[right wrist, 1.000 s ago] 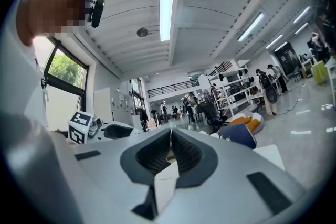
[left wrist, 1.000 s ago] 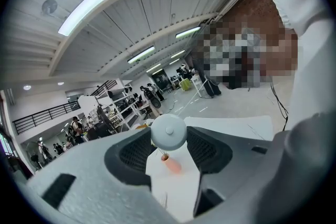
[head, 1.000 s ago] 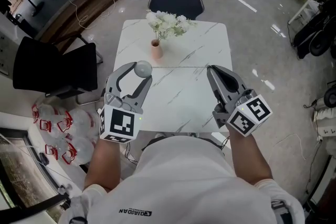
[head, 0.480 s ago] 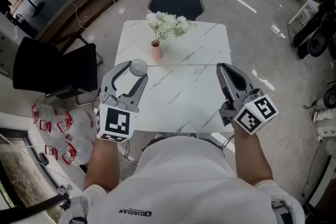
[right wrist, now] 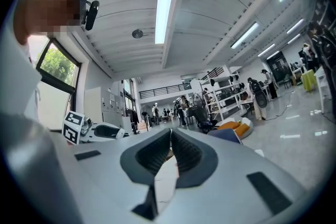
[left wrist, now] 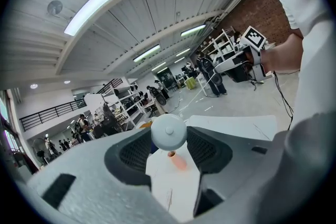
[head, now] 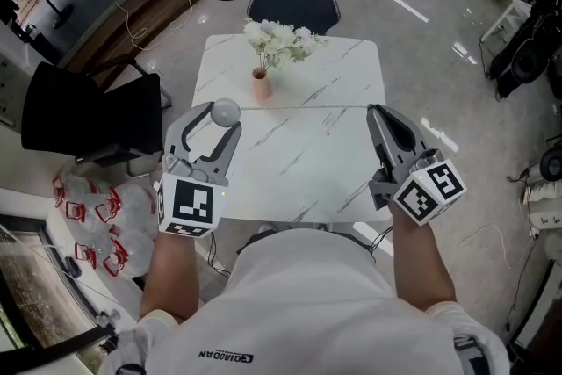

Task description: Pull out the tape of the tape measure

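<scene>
Sitting between the tips of the left gripper (head: 223, 118) is the tape measure (left wrist: 168, 132), a small round case of smooth, pale grey-white plastic with a little raised boss at the centre of the face turned back toward the hand. The 2 jaws stand wide and are clamped on it, 1 dark ribbed pad against each side of the case. It hangs in the air over the left part of the white marble-patterned table (head: 307, 158), not resting on it.

Well apart, over the table's right edge, the right gripper (head: 375, 112) points away from the person. Its jaws are together, the ribbed pads meeting tip to tip.

Just beyond the tape measure, near the middle of the table, stands a slim pink vase (head: 261, 85) holding white flowers (head: 279, 39). In the left gripper view the vase shows directly under the round case, framed by the 2 jaws. The tabletop between the 2 grippers is plain marble veining.

Each gripper carries a cube with black-and-white square markers, 1 on the left (head: 189, 206) and 1 on the right (head: 428, 193). The person in a white top (head: 307, 303) holds both close to the near edge. A dark blue upholstered chair (head: 294, 0) is tucked at the far side, a black chair (head: 88, 110) stands to the left, and a heap of clear plastic with red trim (head: 97, 206) lies on the floor beside it.
</scene>
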A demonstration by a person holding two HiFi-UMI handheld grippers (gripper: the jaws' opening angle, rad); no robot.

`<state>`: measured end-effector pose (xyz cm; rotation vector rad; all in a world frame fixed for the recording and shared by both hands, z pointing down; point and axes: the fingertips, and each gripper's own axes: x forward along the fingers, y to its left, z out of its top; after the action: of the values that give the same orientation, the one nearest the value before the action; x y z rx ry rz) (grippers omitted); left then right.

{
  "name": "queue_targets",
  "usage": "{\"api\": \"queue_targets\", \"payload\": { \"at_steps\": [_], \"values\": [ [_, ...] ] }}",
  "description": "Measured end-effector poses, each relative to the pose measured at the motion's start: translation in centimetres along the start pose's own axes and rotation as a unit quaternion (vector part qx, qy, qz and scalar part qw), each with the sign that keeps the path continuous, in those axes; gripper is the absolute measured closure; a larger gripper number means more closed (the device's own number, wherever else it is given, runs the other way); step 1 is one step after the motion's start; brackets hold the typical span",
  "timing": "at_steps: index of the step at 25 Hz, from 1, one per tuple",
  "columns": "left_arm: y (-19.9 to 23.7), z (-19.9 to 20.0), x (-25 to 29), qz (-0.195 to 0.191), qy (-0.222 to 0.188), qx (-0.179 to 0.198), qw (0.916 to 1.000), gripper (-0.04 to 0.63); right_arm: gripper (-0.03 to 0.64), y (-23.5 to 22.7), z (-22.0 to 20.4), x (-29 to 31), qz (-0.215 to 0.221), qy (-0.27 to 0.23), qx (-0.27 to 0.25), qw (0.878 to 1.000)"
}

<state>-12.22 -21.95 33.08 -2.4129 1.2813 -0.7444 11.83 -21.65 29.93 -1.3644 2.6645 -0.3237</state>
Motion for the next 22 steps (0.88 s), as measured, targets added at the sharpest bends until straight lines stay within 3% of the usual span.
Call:
{"api": "queue_targets", "payload": {
  "at_steps": [17,22],
  "values": [
    [1.4,0.4,-0.5,0.009,-0.002,0.012,0.9999,0.373,0.600,-2.2,0.6,-1.2,-0.035,-0.006,-0.010,0.999],
    [2.3,-0.7,-0.9,0.020,0.009,-0.001,0.9998,0.373,0.601,-3.2,0.5,-1.7,-0.049,-0.008,-0.005,0.999]
  ]
}}
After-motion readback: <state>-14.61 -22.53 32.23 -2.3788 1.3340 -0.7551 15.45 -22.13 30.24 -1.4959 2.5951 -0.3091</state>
